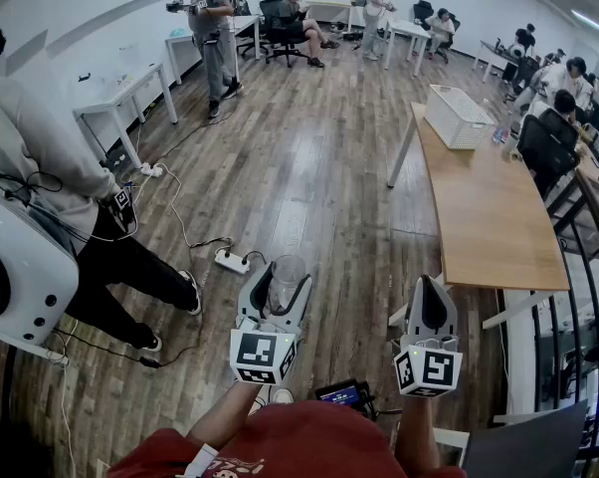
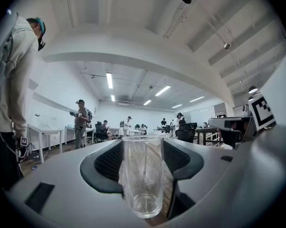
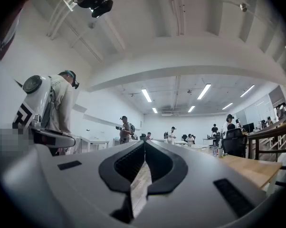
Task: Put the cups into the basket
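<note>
Two grippers are held over a wood floor in the head view. The left gripper (image 1: 278, 289) pinches an upright clear cup (image 1: 286, 270) between wide-set jaws. The right gripper (image 1: 431, 289) is pressed together and empty. Ahead to the right, well apart from the cup, a white basket (image 1: 457, 116) sits at the far end of a wooden table (image 1: 489, 217). A person (image 1: 41, 157) in grey stands at left.

Left gripper view: the cup stands upright between the dark pads (image 2: 107, 163), gripped on both sides.

Right gripper view: the jaw tips meet with nothing between them, and the table shows at right.
</note>
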Demonstrator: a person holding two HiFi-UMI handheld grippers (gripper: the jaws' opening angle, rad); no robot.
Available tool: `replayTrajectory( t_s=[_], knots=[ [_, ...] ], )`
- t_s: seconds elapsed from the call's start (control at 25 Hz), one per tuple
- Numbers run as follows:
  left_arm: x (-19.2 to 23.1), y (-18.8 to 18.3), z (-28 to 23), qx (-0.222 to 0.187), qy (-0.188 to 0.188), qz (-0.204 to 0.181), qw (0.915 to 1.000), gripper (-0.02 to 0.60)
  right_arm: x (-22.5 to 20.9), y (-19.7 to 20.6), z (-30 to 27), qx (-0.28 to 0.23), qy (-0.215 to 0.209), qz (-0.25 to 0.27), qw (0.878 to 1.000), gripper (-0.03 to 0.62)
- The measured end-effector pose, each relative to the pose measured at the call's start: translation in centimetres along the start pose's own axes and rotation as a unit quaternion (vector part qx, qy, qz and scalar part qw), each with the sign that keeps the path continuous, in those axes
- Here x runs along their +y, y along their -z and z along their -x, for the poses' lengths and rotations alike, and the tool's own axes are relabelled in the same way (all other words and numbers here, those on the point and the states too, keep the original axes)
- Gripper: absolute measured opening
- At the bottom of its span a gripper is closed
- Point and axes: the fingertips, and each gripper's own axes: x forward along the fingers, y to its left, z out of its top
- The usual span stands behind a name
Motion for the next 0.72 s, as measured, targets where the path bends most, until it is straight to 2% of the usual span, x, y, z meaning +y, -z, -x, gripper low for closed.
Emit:
replayTrajectory(
  t_s=[0.4, 0.72],
  knots=[
    [-2.3, -0.4, -1.7, -0.004, 0.000, -0.010, 0.9999, 0.270, -1.9, 0.7, -0.3, -0.002, -0.009, -0.002, 1.000, 0.011],
    [-5.3, 0.1, -4.0, 0.003, -0.006, -0.010, 0.9999, 0.270, -5.5, 1.4, -0.5, -0.004, -0.020, -0.016, 1.000, 0.012]
  ],
)
